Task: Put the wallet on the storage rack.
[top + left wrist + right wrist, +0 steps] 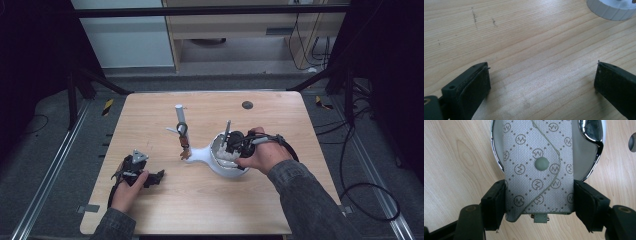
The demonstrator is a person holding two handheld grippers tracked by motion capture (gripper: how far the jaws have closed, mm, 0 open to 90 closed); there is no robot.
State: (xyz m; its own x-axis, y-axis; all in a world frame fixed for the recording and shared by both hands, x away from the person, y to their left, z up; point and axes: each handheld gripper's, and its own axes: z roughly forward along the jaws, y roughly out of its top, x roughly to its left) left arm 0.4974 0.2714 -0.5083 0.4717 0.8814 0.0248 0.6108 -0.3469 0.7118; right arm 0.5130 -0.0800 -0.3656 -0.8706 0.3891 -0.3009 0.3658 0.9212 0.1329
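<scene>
Patterned pouch [537, 170] clamped between right claw [539, 205] pads, seemingly over white dish [587, 167]

Repeated circled "M" monogram on grey fabric pouch [537, 167].

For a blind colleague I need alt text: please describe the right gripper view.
The right gripper is shut on a grey monogram-patterned pouch with a round snap button, its black jaws pressing both sides. The pouch lies over a white dish with a chrome rim, on a light wooden table.
</scene>
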